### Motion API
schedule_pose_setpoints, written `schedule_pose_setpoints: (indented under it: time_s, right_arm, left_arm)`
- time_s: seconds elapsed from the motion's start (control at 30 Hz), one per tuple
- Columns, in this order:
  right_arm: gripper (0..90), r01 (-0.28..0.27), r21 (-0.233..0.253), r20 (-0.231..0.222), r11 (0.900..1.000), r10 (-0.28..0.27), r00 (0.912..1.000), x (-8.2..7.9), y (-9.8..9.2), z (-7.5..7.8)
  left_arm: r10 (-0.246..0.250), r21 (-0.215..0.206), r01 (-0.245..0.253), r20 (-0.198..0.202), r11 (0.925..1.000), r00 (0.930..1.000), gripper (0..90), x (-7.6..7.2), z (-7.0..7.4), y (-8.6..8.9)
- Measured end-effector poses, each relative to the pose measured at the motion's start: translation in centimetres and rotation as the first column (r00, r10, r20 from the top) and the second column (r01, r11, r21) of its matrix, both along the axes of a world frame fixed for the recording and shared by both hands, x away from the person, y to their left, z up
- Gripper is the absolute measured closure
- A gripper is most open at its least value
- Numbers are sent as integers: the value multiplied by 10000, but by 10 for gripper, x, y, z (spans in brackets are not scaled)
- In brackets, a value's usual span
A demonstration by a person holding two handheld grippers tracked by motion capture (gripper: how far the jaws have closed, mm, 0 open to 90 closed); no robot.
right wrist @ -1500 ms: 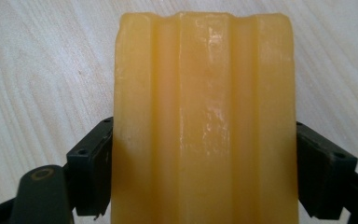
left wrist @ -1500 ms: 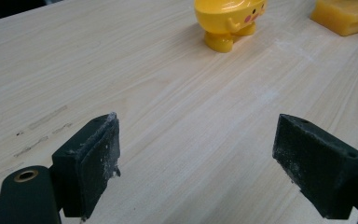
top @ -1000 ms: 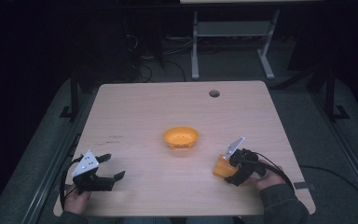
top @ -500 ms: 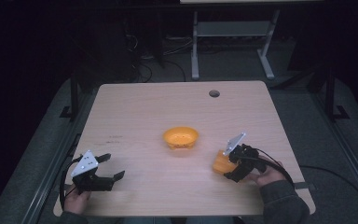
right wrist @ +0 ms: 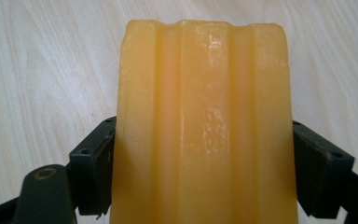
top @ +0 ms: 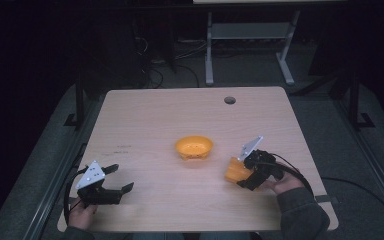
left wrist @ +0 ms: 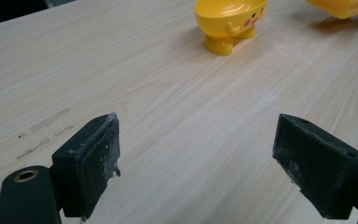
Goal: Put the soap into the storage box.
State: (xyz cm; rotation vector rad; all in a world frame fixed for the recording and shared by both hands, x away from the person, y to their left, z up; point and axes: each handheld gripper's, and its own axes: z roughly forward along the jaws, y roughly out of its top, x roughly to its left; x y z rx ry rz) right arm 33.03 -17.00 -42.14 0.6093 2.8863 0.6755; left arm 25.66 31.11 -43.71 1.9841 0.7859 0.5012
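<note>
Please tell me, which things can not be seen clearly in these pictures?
- Orange piece: right gripper view, its lower end is cut off by the bottom edge; high view, the right gripper covers part of it.
- Bowl: left gripper view, its top is cut off by the upper edge, so the inside is hidden.
- Bowl's face: high view, too small to make out.

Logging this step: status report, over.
Right gripper shut on orange ribbed cup, near table's right edge. Left gripper open, holds nothing. Yellow bowl mid-table; nothing between.
</note>
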Motion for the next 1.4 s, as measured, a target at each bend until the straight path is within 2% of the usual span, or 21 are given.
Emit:
schedule_pose_setpoints:
  time_s: [0.37,0.43,0.47,1.0,1.23,1.4]
  right_arm:
    - [205,-89,276,64,9996,88,9999,11,2,10]
    - [205,-130,345,-34,9993,131,9999,13,2,12]
    - [205,-109,297,71,9995,107,9999,14,3,13]
    - [205,-518,282,154,9983,514,9986,28,17,24]
    - [205,-593,520,197,9969,583,9981,33,20,29]
    - [205,-713,395,275,9967,703,9971,35,24,32]
  left_arm:
    - [-11,1,11,-4,10000,10000,143,0,0,0]
    - [-2,-2,2,-7,10000,10000,143,0,0,0]
    - [-10,5,10,1,10000,10000,143,0,0,0]
    - [19,-51,-19,19,10000,10000,143,0,0,1]
    - [26,-50,-26,27,10000,10000,143,0,1,1]
    - [33,-72,-32,27,10000,10000,143,0,1,1]
